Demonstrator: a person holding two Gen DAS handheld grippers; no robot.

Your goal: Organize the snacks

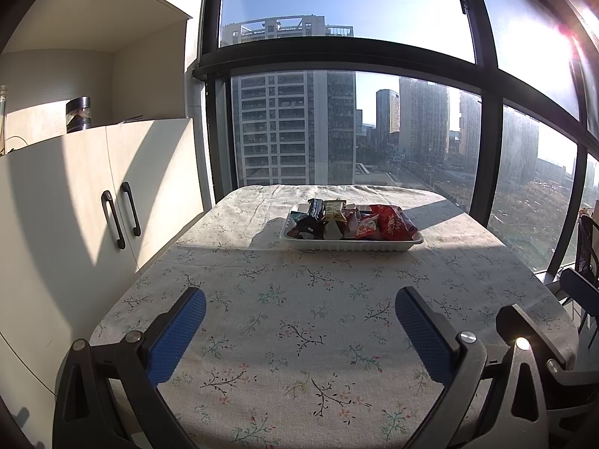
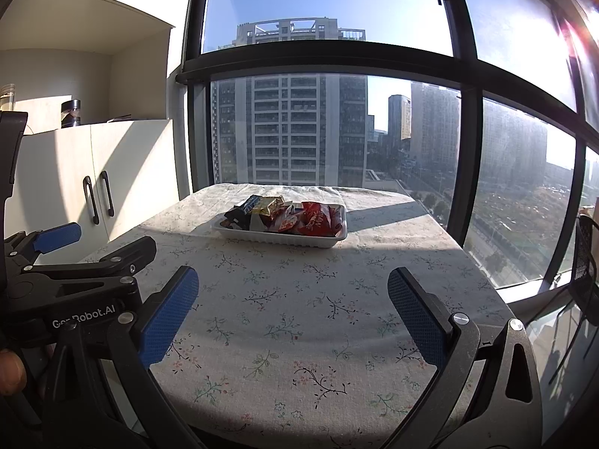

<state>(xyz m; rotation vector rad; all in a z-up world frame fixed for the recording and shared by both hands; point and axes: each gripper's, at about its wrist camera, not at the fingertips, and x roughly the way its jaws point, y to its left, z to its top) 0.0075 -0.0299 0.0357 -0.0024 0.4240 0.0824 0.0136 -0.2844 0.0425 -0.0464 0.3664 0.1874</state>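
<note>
A white ribbed tray [image 1: 355, 246] [image 2: 277, 238] sits toward the far end of the table, piled with several snack packets. Among them are a red packet [image 1: 393, 223] [image 2: 318, 219], a yellow packet [image 1: 334, 211] [image 2: 267, 204] and dark packets [image 1: 310, 220] [image 2: 237, 219]. My left gripper [image 1: 299, 305] hovers open over the near part of the floral tablecloth, well short of the tray, with nothing between its blue pads. My right gripper [image 2: 294, 284] is likewise open and empty, at the same distance. The left gripper's body [image 2: 75, 262] shows at the right view's left edge.
The floral tablecloth [image 1: 299, 336] [image 2: 299, 318] covers the table. A white cabinet [image 1: 93, 187] [image 2: 75, 172] with two black handles stands at the left, a dark jar [image 1: 78, 114] on its top. Large windows rise behind the table. A dark chair [image 1: 584, 288] stands at the right.
</note>
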